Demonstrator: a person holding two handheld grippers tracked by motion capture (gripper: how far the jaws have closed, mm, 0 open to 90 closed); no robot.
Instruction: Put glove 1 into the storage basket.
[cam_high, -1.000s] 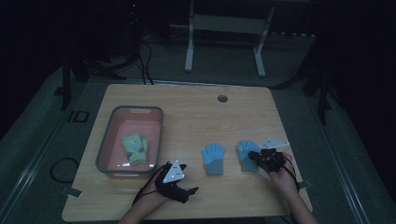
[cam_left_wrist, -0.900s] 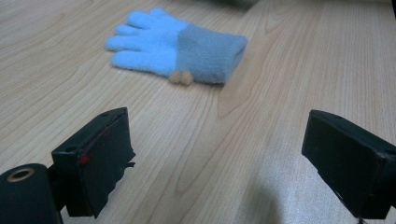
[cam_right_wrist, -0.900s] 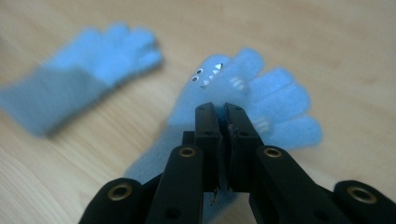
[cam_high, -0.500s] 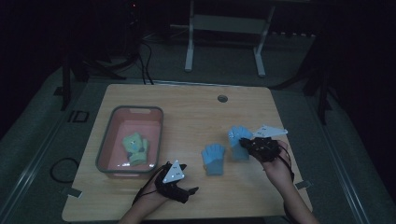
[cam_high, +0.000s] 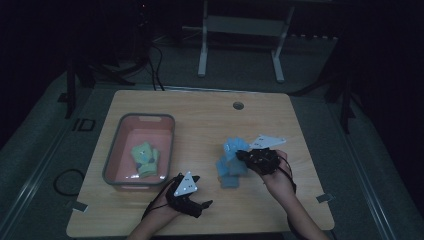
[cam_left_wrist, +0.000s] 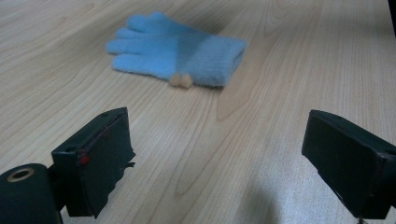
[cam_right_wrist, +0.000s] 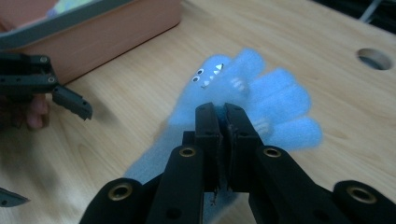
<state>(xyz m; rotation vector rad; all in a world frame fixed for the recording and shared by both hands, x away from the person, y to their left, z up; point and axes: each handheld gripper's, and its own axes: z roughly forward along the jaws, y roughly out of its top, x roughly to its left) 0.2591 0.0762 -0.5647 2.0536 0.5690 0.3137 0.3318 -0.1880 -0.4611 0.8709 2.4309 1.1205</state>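
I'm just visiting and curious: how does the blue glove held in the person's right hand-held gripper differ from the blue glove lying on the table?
The held blue glove is pinched in the shut right hand-held gripper and lifted off the table; the lying blue glove rests flat and untouched, ahead of the open left hand-held gripper. The held glove shows a small face with eyes and teeth; the lying glove shows none, only a small tan bobble at its edge. Both are fuzzy light blue.

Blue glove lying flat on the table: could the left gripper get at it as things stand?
Probably yes. The left gripper is open, pointing toward the flat blue glove with bare table between them. The right gripper holds the other glove off to the side, seemingly out of the way.
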